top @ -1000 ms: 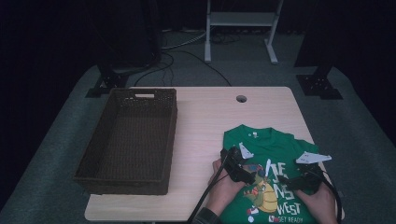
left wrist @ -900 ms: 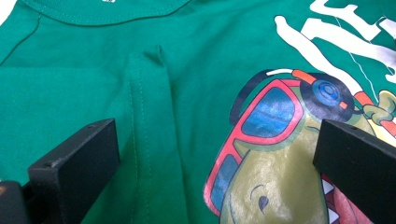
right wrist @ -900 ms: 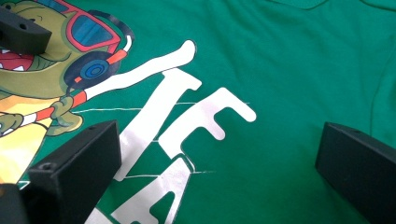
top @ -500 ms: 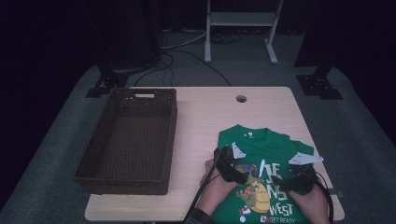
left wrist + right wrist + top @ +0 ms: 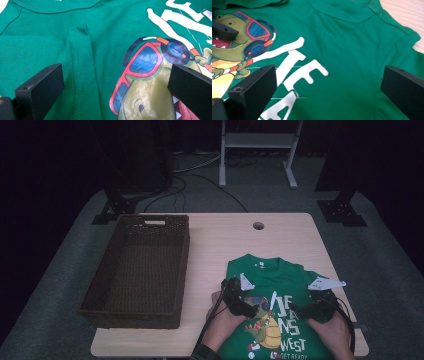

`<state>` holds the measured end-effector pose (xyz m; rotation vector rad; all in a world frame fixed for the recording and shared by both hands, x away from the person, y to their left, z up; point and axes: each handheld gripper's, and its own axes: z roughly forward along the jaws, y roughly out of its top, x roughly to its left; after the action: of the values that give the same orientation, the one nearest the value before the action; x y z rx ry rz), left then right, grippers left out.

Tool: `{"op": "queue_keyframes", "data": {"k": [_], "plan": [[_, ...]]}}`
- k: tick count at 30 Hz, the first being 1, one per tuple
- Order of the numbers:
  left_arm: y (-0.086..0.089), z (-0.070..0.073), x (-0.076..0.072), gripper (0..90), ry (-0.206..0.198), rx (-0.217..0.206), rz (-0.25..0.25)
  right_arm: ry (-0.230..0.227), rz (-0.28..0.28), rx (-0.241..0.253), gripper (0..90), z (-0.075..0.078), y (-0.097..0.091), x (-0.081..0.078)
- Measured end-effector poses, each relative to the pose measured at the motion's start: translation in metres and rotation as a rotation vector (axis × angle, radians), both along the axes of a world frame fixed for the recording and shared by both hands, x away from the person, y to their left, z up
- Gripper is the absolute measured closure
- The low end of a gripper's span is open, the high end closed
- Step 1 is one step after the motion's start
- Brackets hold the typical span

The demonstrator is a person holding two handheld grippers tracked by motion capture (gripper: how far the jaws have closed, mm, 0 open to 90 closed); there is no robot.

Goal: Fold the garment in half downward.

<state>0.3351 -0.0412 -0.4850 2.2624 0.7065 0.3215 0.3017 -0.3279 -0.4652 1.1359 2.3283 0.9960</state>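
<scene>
Green T-shirt [image 5: 280, 285] flat, print up, on table [image 5: 220, 240] right of empty wicker basket [image 5: 135, 265]. Left gripper [image 5: 116, 82] and right gripper [image 5: 329, 87] low over shirt, jaws spread, nothing grasped. No fold made; folding and basket placement presumably outstanding.

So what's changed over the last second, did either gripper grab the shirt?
No grab yet. Both grippers slid a little farther up the green T-shirt, away from the person: the left gripper now sits over the dinosaur's sunglasses, the right gripper over the white lettering. Both remain open above the cloth. The shirt lies flat as before, and the wicker basket hasn't moved.
</scene>
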Motion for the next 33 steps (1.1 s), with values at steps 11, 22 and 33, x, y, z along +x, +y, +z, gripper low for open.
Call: {"op": "queue_keyframes", "data": {"k": [11,22,33], "plan": [[0.016,0.0,-0.001,0.0,0.001,-0.001,0.012,0.018,-0.001,0.006,0.0,0.008,-0.004,0.01],[0.029,0.0,-0.003,0.0,0.001,-0.002,0.023,0.012,0.007,0.008,0.0,0.015,-0.005,0.019],[0.042,0.0,-0.004,0.0,0.001,-0.004,0.028,0.019,-0.002,-0.001,0.0,0.022,-0.007,0.031]]}}
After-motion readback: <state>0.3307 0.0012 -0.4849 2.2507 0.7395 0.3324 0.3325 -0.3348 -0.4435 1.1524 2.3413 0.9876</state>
